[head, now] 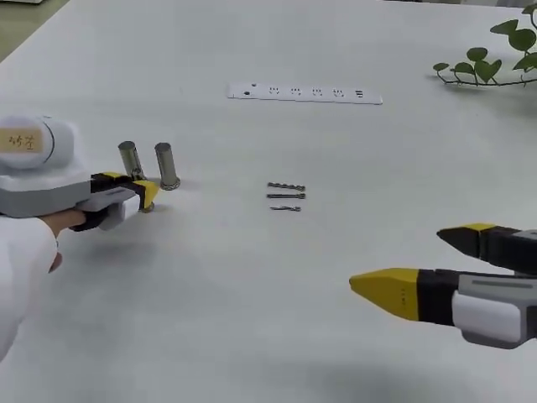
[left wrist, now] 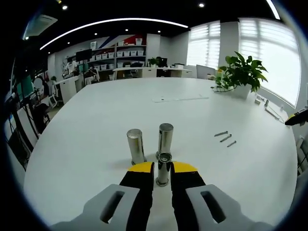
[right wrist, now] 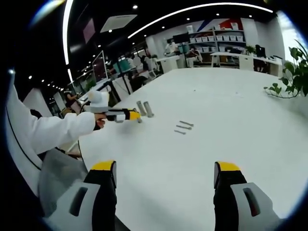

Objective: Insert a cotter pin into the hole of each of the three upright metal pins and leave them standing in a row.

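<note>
Three upright metal pins stand at the table's left. My left gripper [head: 144, 195] [left wrist: 162, 167] is shut on the nearest metal pin [left wrist: 164, 159], which stays upright between the yellow-tipped jaws. Just behind it stand the other two pins [head: 130, 159] [head: 166, 165], which also appear in the left gripper view [left wrist: 135, 146] [left wrist: 165, 138]. Three small cotter pins [head: 286, 196] [left wrist: 225, 138] [right wrist: 183, 127] lie side by side in the table's middle. My right gripper [head: 396, 259] [right wrist: 163, 168] hovers open near the front right, nothing between its jaws. In the right gripper view, the left gripper [right wrist: 132, 115] sits by the pins.
A white power strip [head: 304, 92] lies flat at the back of the white table [head: 252, 302]. A trailing green plant [head: 491, 59] [left wrist: 240, 72] sits at the back right corner. A white-sleeved arm [right wrist: 53, 132] holds the left gripper.
</note>
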### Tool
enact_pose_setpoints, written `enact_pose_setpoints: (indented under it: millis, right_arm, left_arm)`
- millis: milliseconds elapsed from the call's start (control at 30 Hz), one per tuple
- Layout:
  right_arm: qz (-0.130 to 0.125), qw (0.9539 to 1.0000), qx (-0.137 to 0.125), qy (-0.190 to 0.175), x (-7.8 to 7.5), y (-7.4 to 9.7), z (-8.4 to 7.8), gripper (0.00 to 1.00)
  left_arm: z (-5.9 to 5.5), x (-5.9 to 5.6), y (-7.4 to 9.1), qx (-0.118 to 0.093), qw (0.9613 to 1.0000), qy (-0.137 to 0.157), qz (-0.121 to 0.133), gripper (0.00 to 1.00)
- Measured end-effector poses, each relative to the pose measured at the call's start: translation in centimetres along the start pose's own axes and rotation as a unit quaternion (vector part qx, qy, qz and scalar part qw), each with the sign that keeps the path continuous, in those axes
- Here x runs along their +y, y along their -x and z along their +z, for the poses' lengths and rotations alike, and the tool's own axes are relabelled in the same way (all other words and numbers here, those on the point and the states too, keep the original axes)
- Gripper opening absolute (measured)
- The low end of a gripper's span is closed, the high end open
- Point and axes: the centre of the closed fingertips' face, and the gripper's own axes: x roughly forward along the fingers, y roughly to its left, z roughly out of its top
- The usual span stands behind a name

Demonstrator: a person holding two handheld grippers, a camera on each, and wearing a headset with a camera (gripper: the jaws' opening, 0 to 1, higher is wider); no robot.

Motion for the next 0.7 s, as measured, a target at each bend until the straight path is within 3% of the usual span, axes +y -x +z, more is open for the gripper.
enact_pose_setpoints:
  millis: [100, 267, 400, 467, 700]
  right_arm:
    - [0.000, 1.0000, 0.001, -0.001, 0.0, 0.0, -0.1, 0.81]
    - [-0.003, 1.0000, 0.002, -0.001, -0.1, 0.0, -0.2, 0.81]
    - [-0.003, 1.0000, 0.001, 0.000, -0.1, 0.1, -0.1, 0.81]
    - [-0.002, 1.0000, -0.002, 0.003, 0.0, 0.1, 0.0, 0.80]
    - [-0.001, 1.0000, -0.006, 0.007, 0.2, 0.3, 0.1, 0.81]
  left_arm:
    - [-0.1, -0.2, 0.0, 0.003, 1.0000, 0.007, -0.004, 0.07]
    - [-0.4, -0.2, -0.1, 0.008, 0.9999, -0.006, -0.005, 0.06]
    - [-0.4, -0.1, 0.0, 0.016, 0.9996, 0.020, -0.013, 0.06]
    - [-0.4, 0.0, 0.2, 0.017, 0.9998, 0.011, -0.008, 0.06]
    - [0.8, -1.2, 1.8, -0.002, 0.9999, -0.005, -0.013, 0.05]
